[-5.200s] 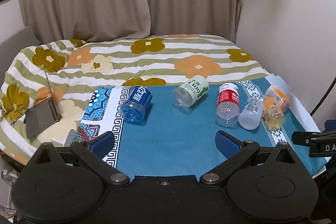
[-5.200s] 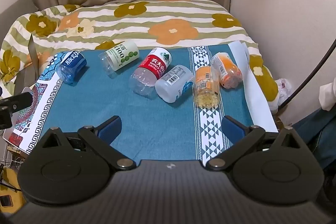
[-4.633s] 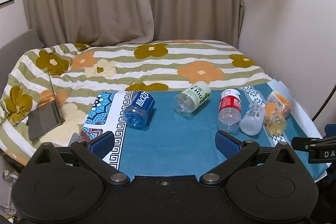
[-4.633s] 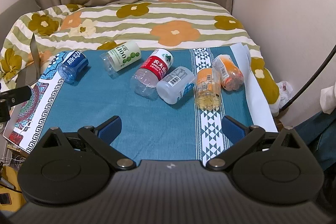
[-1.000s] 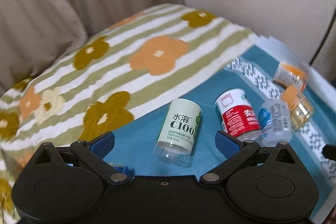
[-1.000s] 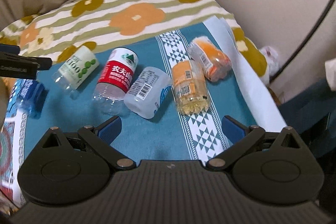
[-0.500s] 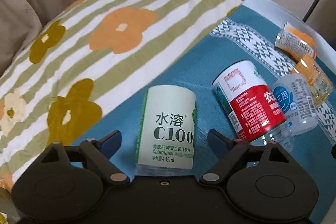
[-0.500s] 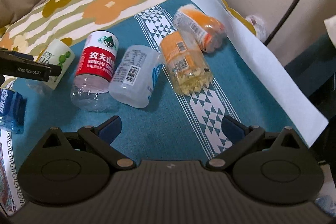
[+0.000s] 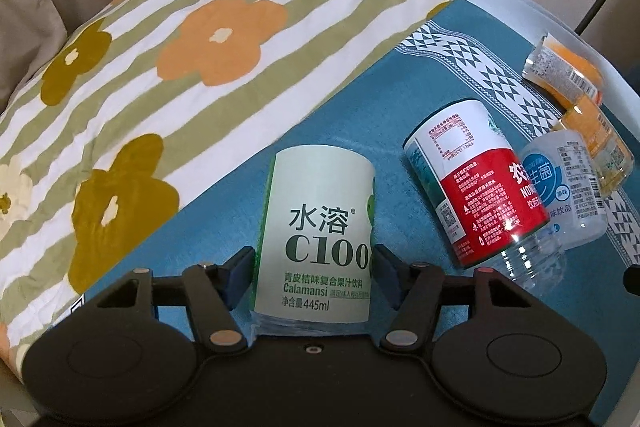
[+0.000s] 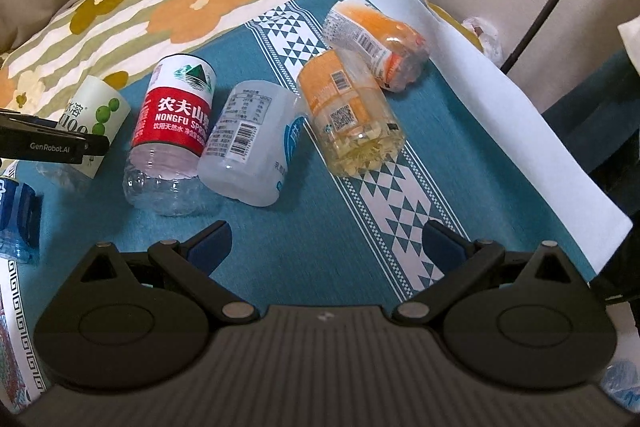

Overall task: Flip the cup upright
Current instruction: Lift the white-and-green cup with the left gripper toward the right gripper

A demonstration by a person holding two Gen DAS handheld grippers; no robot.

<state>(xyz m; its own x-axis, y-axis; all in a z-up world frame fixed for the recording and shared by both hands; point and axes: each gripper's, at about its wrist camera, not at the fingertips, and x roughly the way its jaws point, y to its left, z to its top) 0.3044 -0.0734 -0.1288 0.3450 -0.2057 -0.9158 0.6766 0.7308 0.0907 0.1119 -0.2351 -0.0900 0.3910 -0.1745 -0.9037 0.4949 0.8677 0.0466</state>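
Several cut-bottle cups lie on their sides on a blue cloth (image 10: pixel 320 247). My left gripper (image 9: pixel 314 267) has closed its blue pads against both sides of the pale green C100 cup (image 9: pixel 320 227), which still lies on the cloth. That cup also shows at the left of the right wrist view (image 10: pixel 94 115), partly behind the left gripper's body. My right gripper (image 10: pixel 326 241) is open and empty, hovering near the cloth's front, below the white-label cup (image 10: pixel 250 151) and the orange-label cup (image 10: pixel 352 115).
A red Nongfu cup (image 9: pixel 472 187) lies just right of the C100 cup, touching the white-label cup (image 9: pixel 568 187). A second orange cup (image 10: pixel 372 39) lies at the far right. A blue cup (image 10: pixel 16 215) lies at the left. A flowered quilt (image 9: pixel 160 47) lies behind the cloth.
My left gripper moved forward onto the C100 cup and its fingers closed against the cup's sides. My right gripper moved slightly closer to the cups and stayed open.
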